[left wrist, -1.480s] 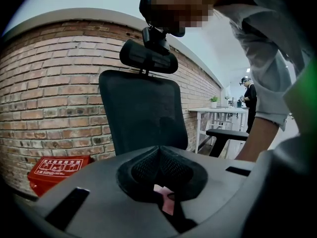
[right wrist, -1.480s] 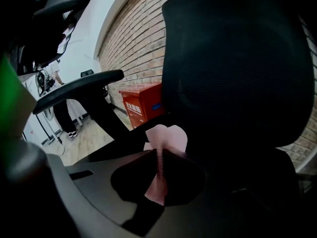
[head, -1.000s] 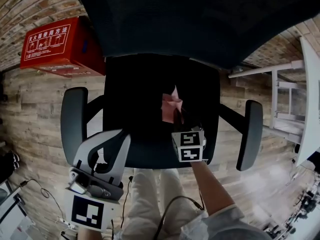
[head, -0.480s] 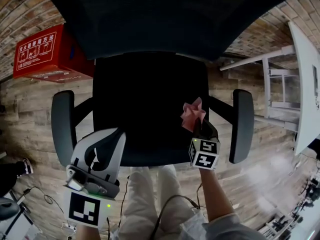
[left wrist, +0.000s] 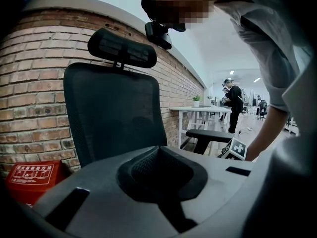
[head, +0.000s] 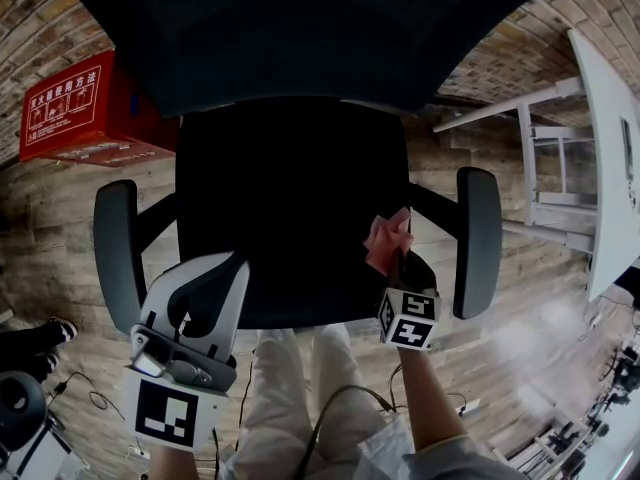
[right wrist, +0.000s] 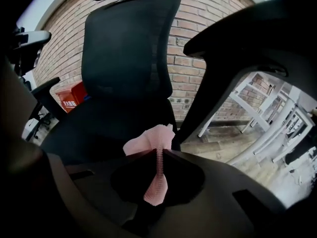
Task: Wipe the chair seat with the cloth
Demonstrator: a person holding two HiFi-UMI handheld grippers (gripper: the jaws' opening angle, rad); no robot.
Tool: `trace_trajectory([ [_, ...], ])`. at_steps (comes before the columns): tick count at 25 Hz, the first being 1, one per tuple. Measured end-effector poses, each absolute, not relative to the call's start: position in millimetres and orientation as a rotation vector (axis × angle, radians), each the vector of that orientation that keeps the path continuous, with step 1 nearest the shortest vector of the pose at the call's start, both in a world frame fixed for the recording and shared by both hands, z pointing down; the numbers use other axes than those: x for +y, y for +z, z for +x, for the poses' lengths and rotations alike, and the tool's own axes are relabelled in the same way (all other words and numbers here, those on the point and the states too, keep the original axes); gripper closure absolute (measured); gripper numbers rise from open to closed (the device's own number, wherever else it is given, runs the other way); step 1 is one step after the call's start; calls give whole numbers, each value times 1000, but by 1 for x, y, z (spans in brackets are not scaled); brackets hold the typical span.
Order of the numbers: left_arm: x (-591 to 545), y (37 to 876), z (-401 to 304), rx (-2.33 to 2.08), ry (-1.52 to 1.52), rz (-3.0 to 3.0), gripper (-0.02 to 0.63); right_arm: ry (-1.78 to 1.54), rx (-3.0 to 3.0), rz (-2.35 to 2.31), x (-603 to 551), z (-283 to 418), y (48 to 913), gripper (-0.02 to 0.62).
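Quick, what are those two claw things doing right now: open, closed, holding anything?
Left gripper: jaws shut, nothing between them.
Right gripper: jaws shut on the pink cloth.

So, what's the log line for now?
right tool: shut on pink cloth | left tool: shut, empty | cloth: seat right edge

The chair seat [head: 290, 208] ahead of the right gripper [head: 398, 266] is rendered almost black in dim light. Pale glare is seen on the floor [head: 545, 343] to its right; edges are bent and darkened.
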State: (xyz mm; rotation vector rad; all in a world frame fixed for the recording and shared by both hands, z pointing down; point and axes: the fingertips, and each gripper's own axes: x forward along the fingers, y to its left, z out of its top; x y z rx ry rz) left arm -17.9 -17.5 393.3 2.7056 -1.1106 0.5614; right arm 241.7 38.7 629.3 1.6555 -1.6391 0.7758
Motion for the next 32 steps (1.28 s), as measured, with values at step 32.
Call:
trace_trajectory([
  [32, -9, 387, -137, -1447, 537, 2548, 588, 647, -2253, 679, 82, -115, 621, 543],
])
